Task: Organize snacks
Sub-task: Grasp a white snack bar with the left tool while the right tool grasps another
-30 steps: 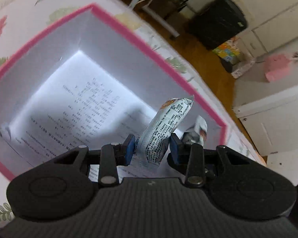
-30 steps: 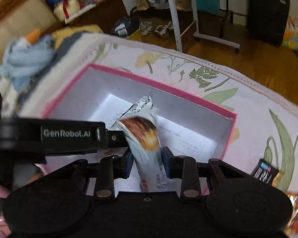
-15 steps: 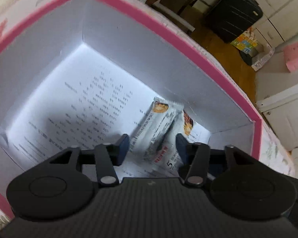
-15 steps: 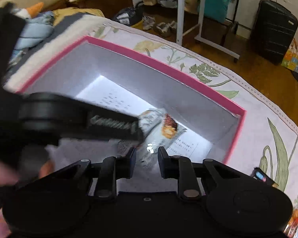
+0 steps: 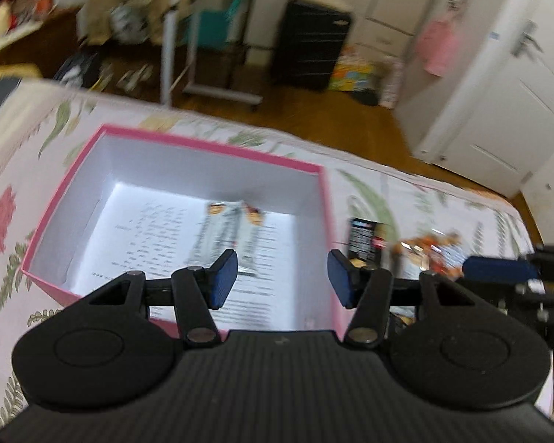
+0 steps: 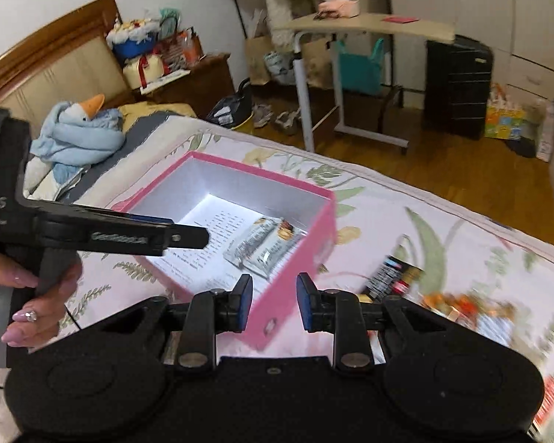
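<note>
In the middle of both views, a pink cardboard box (image 5: pixel 323 199) (image 6: pixel 323 221) with white inner walls stands on the floral bed cover (image 6: pixel 443 229), and two white snack bars in shiny wrappers (image 5: pixel 229 229) (image 6: pixel 266 243) lie side by side on the printed paper sheet (image 5: pixel 136 229) at its bottom. The left gripper (image 5: pixel 282 277) has its jaws released and empty above the near edge of the box, and the right gripper (image 6: pixel 273 301) also has its jaws released with nothing between them. More snacks, a black packet (image 5: pixel 363 238) (image 6: pixel 395 273) and blurred orange packets (image 5: pixel 430 247) (image 6: pixel 461 304), lie on the cover in the lower right of both frames, outside the box.
</note>
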Demonstrator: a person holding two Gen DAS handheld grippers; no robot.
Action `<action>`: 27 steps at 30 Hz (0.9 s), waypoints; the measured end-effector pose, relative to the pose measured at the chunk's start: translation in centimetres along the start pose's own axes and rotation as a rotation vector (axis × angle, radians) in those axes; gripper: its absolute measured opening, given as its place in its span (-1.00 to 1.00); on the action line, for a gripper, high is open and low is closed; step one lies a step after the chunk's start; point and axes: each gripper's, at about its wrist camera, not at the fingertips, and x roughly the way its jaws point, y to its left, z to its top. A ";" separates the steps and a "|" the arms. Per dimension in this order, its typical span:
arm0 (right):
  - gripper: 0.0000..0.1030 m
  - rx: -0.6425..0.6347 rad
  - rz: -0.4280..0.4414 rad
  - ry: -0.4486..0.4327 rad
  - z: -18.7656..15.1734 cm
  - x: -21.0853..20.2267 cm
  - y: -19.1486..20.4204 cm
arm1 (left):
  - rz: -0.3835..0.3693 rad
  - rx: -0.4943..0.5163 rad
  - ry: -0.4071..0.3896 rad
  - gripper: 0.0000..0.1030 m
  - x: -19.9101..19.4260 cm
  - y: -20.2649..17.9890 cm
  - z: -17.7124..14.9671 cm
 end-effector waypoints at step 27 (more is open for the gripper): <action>-0.18 0.310 -0.119 0.040 -10.1 6.7 -12.3 | -0.051 0.236 0.103 -0.07 8.6 -12.0 -9.3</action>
